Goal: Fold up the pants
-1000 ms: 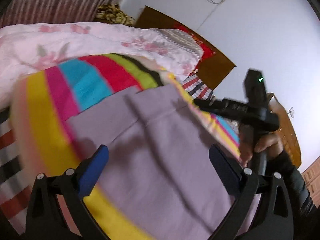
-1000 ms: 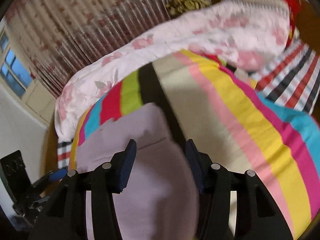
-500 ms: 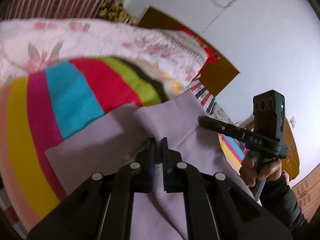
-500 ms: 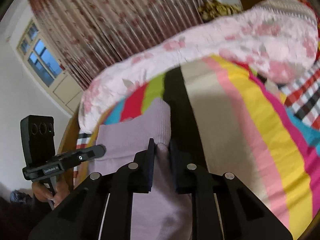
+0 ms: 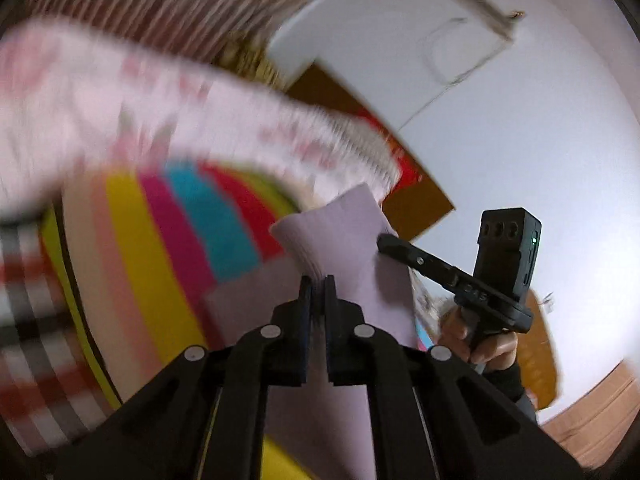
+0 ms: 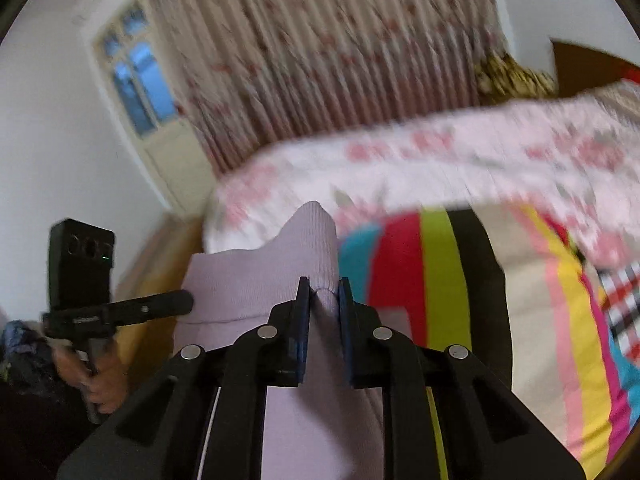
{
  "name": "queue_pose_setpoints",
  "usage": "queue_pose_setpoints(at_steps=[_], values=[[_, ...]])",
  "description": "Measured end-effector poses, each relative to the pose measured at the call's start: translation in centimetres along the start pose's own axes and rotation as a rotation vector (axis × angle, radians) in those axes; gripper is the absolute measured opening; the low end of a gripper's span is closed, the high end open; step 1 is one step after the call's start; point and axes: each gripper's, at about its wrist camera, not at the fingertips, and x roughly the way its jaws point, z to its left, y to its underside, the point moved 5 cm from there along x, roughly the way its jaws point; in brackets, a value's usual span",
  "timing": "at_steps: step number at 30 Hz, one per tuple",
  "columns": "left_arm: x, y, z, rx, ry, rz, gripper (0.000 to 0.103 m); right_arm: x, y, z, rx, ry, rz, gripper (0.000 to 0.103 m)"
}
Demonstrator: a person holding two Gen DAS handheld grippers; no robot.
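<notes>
Both grippers held one end of the lilac pants, lifted.
The left gripper and right gripper were clamped on ribbed edge; the cloth hung below, toward the striped bedsheet.

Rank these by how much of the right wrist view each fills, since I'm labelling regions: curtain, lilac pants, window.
1. curtain
2. lilac pants, though close to the camera
3. window

There are almost no words to read here. The right gripper, seen from the left wrist camera, has small pale letters on its black bar, but they are too blurry to read. The left gripper has tiny pale letters on its bar too, also too small to read.
</notes>
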Motion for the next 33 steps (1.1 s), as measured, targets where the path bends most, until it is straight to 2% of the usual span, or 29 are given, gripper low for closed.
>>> queue_pose_setpoints(at_steps=[2, 4, 7, 8, 9, 10, 11, 12, 15, 17, 19, 21, 22, 24, 25, 26, 27, 29, 31, 33], values=[[2.5, 1.5, 2.0, 0.007, -0.075, 0.072, 0.005, 2.2, 1.5, -1.5, 0.023, 0.074, 0.076, 0.016], [3.9, 2.3, 3.0, 0.017, -0.104, 0.105, 0.005, 3.9, 2.9, -2.6, 0.043, 0.109, 0.126, 0.016], [4.9, 2.8, 4.5, -0.023, -0.113, 0.124, 0.006, 4.0, 3.5, -3.1, 0.076, 0.094, 0.116, 0.020], [4.6, 2.8, 4.8, -0.031, -0.105, 0.117, 0.006, 3.4, 3.6, -3.3, 0.101, 0.071, 0.107, 0.027], [3.9, 2.5, 4.9, -0.037, -0.097, 0.092, 0.013, 2.9, 3.5, -3.5, 0.113, 0.060, 0.092, 0.034], [3.2, 2.3, 4.8, -0.036, -0.090, 0.068, 0.033, 1.9, 3.5, -3.7, 0.126, 0.054, 0.056, 0.060], [2.2, 2.1, 4.8, -0.037, -0.098, 0.039, 0.044, 1.0, 3.3, -4.2, 0.138, 0.051, 0.013, 0.072], [2.0, 2.0, 5.1, -0.041, -0.103, 0.025, 0.053, 0.0, 3.3, -4.9, 0.158, 0.038, -0.016, 0.071], [2.0, 2.8, 4.9, -0.059, -0.042, 0.066, 0.053, -0.7, 4.0, -7.2, 0.255, -0.005, -0.027, 0.069], [2.9, 3.2, 4.3, -0.059, 0.009, 0.095, 0.053, 0.2, 5.0, -7.9, 0.296, -0.053, 0.015, 0.067], [4.0, 3.9, 3.3, -0.048, 0.039, 0.122, 0.054, 1.5, 6.2, -7.5, 0.279, -0.071, 0.062, 0.063], [5.3, 4.4, 2.8, -0.043, 0.018, 0.147, 0.060, 2.6, 7.2, -6.4, 0.233, -0.098, 0.100, 0.058], [5.9, 4.7, 2.9, -0.046, 0.001, 0.159, 0.064, 2.8, 7.5, -5.8, 0.207, -0.092, 0.108, 0.057], [6.6, 5.0, 3.0, -0.063, -0.002, 0.168, 0.065, 3.1, 7.6, -5.1, 0.159, -0.060, 0.118, 0.049], [6.6, 5.0, 3.0, -0.061, -0.006, 0.168, 0.061, 2.9, 7.4, -4.9, 0.148, -0.059, 0.115, 0.032], [6.4, 5.1, 2.9, -0.051, -0.032, 0.167, 0.051, 2.5, 7.1, -4.5, 0.135, -0.053, 0.104, 0.018], [6.2, 5.0, 2.9, -0.041, -0.049, 0.166, 0.006, 2.1, 6.8, -4.1, 0.112, -0.044, 0.095, 0.015], [5.3, 4.9, 2.5, -0.038, -0.021, 0.137, 0.006, 1.1, 5.9, -2.6, 0.041, -0.014, 0.068, 0.011], [4.2, 4.4, 2.2, -0.012, -0.055, 0.093, 0.006, 0.5, 5.1, -1.5, 0.003, 0.010, 0.036, 0.011], [4.3, 4.3, 2.6, -0.029, -0.069, 0.085, 0.006, 1.3, 4.8, -2.0, 0.009, 0.071, 0.039, 0.011]])
